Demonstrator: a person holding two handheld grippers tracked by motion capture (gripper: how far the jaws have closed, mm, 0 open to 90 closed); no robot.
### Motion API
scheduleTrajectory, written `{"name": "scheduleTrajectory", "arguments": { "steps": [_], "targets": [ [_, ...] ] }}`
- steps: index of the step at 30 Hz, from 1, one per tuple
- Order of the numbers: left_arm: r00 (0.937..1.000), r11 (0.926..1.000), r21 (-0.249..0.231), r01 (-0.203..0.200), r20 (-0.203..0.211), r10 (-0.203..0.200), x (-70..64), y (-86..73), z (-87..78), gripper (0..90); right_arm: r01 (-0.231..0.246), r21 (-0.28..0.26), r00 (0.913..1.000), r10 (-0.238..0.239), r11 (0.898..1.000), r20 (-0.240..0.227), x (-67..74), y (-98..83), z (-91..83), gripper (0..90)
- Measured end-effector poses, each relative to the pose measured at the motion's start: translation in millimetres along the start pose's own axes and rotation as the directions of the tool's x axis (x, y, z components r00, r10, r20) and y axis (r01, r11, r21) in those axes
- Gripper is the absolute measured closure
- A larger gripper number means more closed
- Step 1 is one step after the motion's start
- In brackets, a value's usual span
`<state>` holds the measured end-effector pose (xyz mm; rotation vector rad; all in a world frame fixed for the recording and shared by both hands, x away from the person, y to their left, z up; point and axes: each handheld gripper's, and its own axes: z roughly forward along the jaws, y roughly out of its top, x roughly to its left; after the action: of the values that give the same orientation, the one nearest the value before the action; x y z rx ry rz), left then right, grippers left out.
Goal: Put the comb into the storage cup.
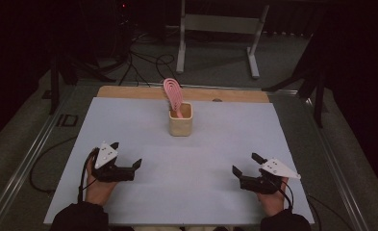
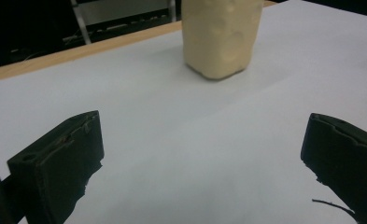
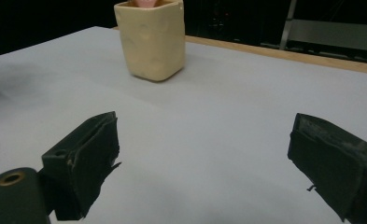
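A cream square cup (image 1: 181, 120) stands upright at the middle back of the white sheet, with a pink slotted spatula (image 1: 173, 94) standing in it, head up. The cup (image 2: 221, 36) sits ahead of my left gripper and the cup (image 3: 151, 38) is ahead and to the left of my right gripper. My left gripper (image 1: 127, 157) rests near the front left, open, nothing between its jaws. My right gripper (image 1: 247, 163) rests near the front right, open as well and empty. Both are well short of the cup.
A white sheet (image 1: 143, 144) covers the wooden table (image 1: 129, 92), whose bare edge shows at the back. Beyond it are a white metal frame (image 1: 220, 29) and cables (image 1: 148, 62) on the floor. Metal rails (image 1: 28, 159) run along both sides.
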<state>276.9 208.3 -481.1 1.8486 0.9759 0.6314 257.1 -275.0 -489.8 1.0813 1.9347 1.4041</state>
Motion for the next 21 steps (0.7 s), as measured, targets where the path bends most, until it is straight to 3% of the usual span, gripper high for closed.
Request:
{"name": "scheduleTrajectory", "arguments": {
  "steps": [10, 21],
  "targets": [
    [0.9993, 0.9994, -0.020, 0.028, -0.024, -0.029, 8.4, -21.0, -22.2, 0.1, 0.021, 0.007, 0.9998, -0.021, 1.000, -0.008, 1.7, 0.1, 0.5, 8.4],
    [0.9972, 0.9961, -0.076, 0.045, -0.056, -0.050, 13.9, -29.4, -41.4, 0.1, 0.024, 0.003, 0.9996, -0.024, 1.000, -0.015, 0.5, -2.7, -1.4, 8.5]
  ]
}}
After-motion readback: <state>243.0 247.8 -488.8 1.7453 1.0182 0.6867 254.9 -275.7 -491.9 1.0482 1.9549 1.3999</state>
